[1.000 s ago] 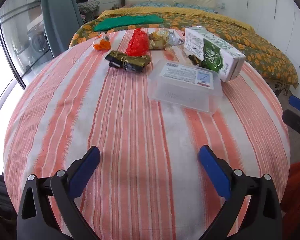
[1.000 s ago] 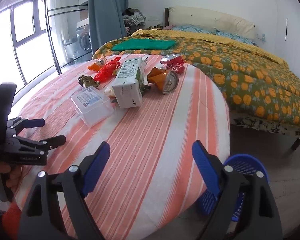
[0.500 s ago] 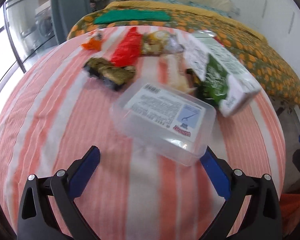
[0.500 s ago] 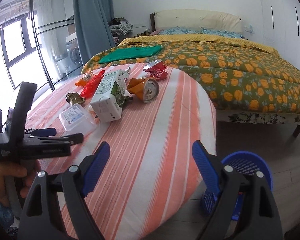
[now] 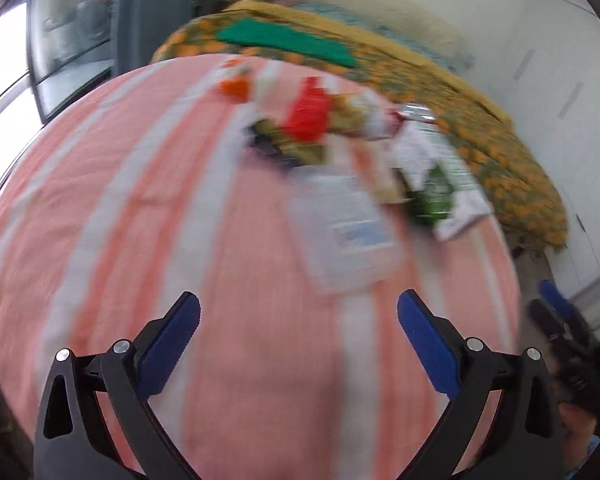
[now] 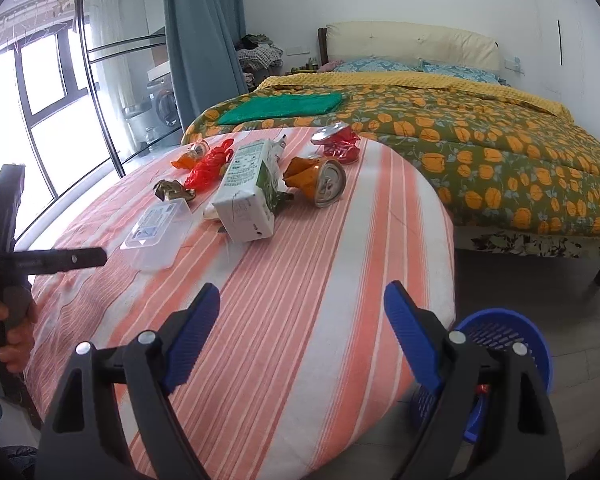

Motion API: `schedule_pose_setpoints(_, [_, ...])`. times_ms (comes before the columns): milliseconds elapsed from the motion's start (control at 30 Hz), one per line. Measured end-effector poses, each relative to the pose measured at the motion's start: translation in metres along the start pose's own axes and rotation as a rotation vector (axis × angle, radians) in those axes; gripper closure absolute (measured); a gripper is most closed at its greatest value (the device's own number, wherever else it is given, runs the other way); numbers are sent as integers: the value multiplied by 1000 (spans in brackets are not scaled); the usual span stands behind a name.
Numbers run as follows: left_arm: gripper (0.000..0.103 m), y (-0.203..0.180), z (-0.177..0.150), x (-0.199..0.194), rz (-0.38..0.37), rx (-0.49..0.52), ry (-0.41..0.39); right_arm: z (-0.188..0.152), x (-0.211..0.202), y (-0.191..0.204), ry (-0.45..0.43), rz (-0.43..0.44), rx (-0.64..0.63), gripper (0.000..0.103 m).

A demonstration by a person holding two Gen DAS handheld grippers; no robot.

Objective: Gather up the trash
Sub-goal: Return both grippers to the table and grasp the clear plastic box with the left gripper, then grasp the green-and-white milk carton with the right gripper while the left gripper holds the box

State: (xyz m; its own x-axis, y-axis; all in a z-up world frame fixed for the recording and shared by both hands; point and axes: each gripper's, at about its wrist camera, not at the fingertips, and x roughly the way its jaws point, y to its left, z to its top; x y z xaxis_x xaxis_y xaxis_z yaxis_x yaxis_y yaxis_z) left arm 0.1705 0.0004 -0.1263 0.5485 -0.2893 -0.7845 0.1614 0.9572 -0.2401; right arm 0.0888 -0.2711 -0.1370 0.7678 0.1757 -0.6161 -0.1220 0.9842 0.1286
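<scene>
Trash lies on a round table with an orange-and-white striped cloth: a clear plastic box, a green-and-white carton, a crushed orange can, a crushed red can, and red, orange and gold wrappers. My left gripper is open and holds nothing, just short of the plastic box, in a blurred view. It shows edge-on at the left in the right wrist view. My right gripper stands open and holds nothing over the table's near edge.
A blue mesh basket stands on the floor beside the table at the lower right. A bed with a flowered cover runs close behind the table. A window and a curtain are at the left. A hand grips the left tool.
The left gripper came up close to the plastic box, then lifted back and rolled, so the box now lies ahead to the right. Both grippers stayed open. The right gripper hardly moved.
</scene>
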Motion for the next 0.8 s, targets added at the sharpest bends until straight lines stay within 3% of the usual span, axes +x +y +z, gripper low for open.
schedule_pose_setpoints(133, [5,-42,22,31,120,96,10,-1,1,-4,-1,-21,5,21])
schedule_pose_setpoints(300, [7,-42,36,71,227,106,86,-5,-1,-7,3,-48,-15,21])
schedule_pose_setpoints(367, [17,-34,34,67,190,115,83,-7,-2,-5,4,-54,-34,21])
schedule_pose_setpoints(400, [31,-32,31,64,164,117,82,-9,-1,-3,9,-58,-47,21])
schedule_pose_setpoints(433, [35,-31,30,60,146,121,79,-10,-1,-3,13,-60,-52,21])
schedule_pose_setpoints(633, [37,-12,2,31,114,187,76,-1,7,8,55,-30,-58,21])
schedule_pose_setpoints(800, [34,4,-17,14,128,224,49,45,41,43,121,3,-111,21])
